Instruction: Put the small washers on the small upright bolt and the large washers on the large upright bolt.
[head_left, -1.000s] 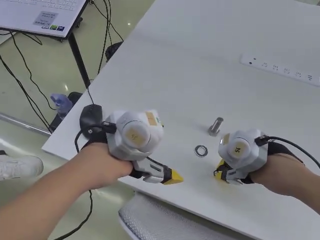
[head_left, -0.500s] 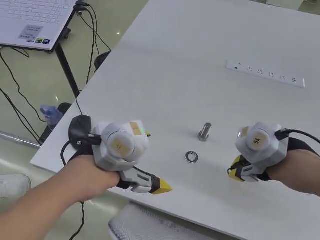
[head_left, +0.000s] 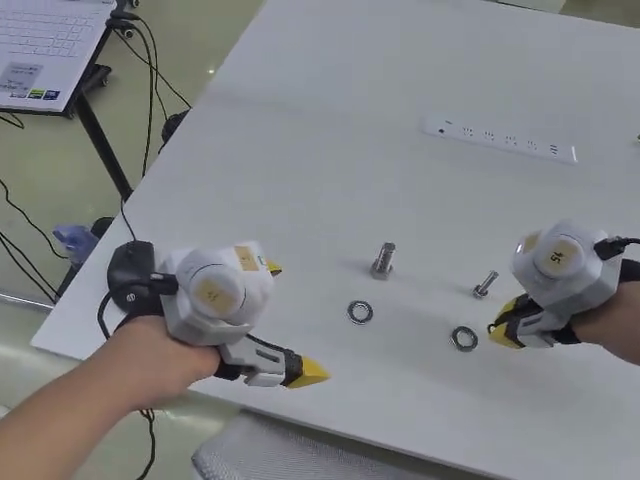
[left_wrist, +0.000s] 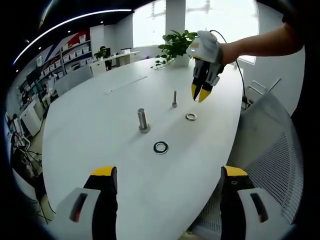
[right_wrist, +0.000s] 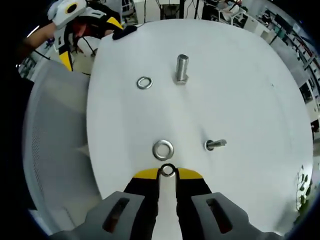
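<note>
The large upright bolt stands mid-table, with a washer lying flat in front of it. The small upright bolt stands to its right, beside a second loose washer. My right gripper hovers just right of that washer. In the right gripper view its jaws are pinched on a small washer, with the loose washer and small bolt just ahead. My left gripper is open at the near left, holding nothing; its own view shows the large bolt ahead.
A white power strip lies at the far side of the white table. A mesh chair is under the near edge. A laptop on a stand and cables are off the table to the left.
My right gripper has moved to the right, away from the large bolt, uncovering the small bolt and the second washer. The head camera has shifted; the left gripper has hardly moved.
</note>
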